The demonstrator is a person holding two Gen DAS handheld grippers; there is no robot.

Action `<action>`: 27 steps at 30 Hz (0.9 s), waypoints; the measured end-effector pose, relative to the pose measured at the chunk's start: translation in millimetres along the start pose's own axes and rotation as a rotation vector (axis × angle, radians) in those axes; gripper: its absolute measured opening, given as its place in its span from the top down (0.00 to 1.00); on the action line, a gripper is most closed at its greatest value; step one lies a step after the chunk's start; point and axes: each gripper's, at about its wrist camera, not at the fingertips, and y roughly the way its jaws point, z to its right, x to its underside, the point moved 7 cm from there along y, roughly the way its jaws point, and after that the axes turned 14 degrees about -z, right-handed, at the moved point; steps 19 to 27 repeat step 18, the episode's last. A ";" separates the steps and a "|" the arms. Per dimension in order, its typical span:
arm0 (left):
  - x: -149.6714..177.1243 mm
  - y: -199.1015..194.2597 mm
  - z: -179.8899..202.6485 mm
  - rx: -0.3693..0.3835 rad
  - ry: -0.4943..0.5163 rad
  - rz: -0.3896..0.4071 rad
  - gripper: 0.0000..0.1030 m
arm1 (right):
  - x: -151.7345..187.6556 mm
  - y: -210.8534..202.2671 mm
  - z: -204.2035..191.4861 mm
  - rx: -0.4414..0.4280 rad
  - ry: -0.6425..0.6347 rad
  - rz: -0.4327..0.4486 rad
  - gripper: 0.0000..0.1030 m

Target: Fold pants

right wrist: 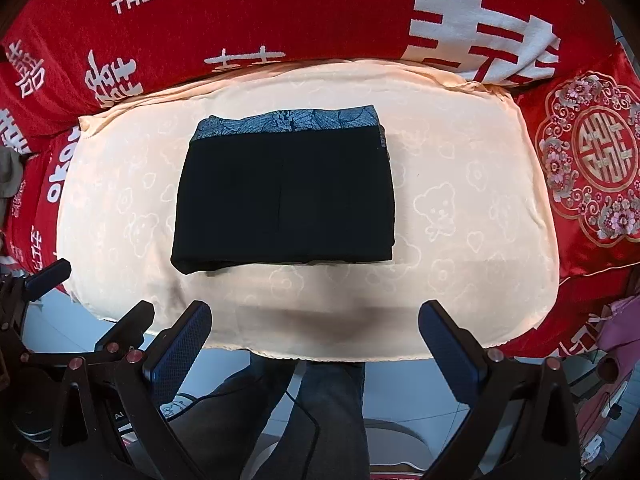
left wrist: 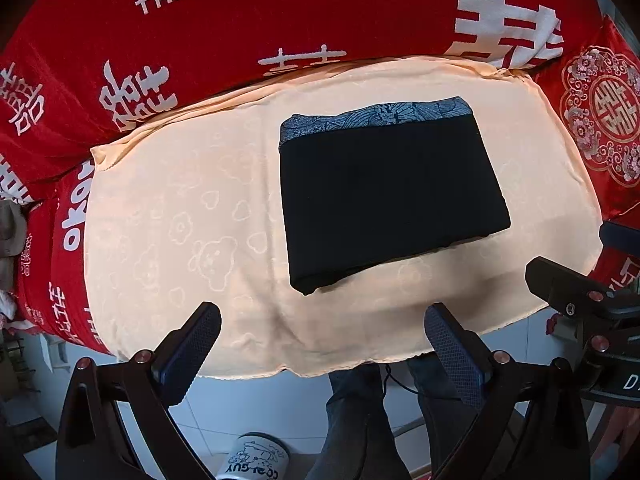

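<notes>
Black pants point(right wrist: 284, 196) lie folded into a compact rectangle on the peach towel point(right wrist: 460, 200).
Left gripper point(left wrist: 322, 334) and right gripper point(right wrist: 314, 330) hover wide open and empty; withdraw without brushing the stack.

bare cloth point(right wrist: 460, 200) around folded pants point(right wrist: 284, 192)

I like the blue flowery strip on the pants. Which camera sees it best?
The right wrist view: the patterned blue waistband sits near the middle, spread wide. The left wrist view shows it too, but off to the right and slanted.
</notes>
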 end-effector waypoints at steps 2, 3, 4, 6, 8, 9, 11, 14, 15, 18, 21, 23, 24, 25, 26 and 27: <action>0.1 0.2 -0.4 0.001 0.002 0.000 0.01 | 0.4 0.6 0.0 -0.001 0.001 -0.002 0.00; 0.1 0.1 -0.6 0.001 0.001 0.001 0.01 | 0.4 0.8 0.0 0.000 0.001 -0.003 0.00; -0.1 0.1 -0.6 0.002 0.002 0.000 0.01 | 0.4 0.8 -0.1 -0.001 0.002 -0.003 0.00; 0.1 0.0 -0.8 0.001 0.000 0.003 0.01 | 0.3 0.8 -0.2 -0.001 0.001 -0.002 0.00; 0.4 -0.4 -0.7 0.000 -0.004 0.005 0.01 | 0.8 1.2 -0.2 -0.001 0.000 -0.003 0.00; 0.3 -0.6 -0.8 0.002 -0.005 0.006 0.01 | 1.8 1.9 -0.6 -0.001 0.001 -0.003 0.00; 0.5 -0.7 -0.5 0.008 -0.007 0.005 0.01 | 1.7 2.0 -0.5 -0.001 0.001 -0.003 0.00; 0.9 -1.4 1.6 0.016 -0.004 0.009 0.01 | 1.7 1.9 -0.5 -0.002 0.003 -0.003 0.00; 1.0 -1.8 2.3 0.015 -0.002 0.011 0.01 | 1.6 1.8 -0.4 -0.002 0.003 -0.003 0.00; 1.3 -2.7 4.3 0.012 0.001 0.012 0.01 | 2.7 3.2 0.3 -0.005 0.008 -0.004 0.00; 1.3 -2.7 4.3 0.012 0.001 0.012 0.01 | 2.7 3.2 0.3 -0.005 0.008 -0.004 0.00; 1.3 -2.7 4.3 0.012 0.001 0.012 0.01 | 2.7 3.2 0.3 -0.005 0.008 -0.004 0.00; 1.3 -2.7 4.3 0.012 0.001 0.012 0.01 | 2.7 3.2 0.3 -0.005 0.008 -0.004 0.00; 1.3 -2.7 4.3 0.012 0.001 0.012 0.01 | 2.7 3.2 0.3 -0.005 0.008 -0.004 0.00; 1.3 -2.7 4.3 0.012 0.001 0.012 0.01 | 2.7 3.2 0.3 -0.005 0.008 -0.004 0.00; 1.3 -2.7 4.3 0.012 0.001 0.012 0.01 | 2.7 3.2 0.3 -0.005 0.008 -0.004 0.00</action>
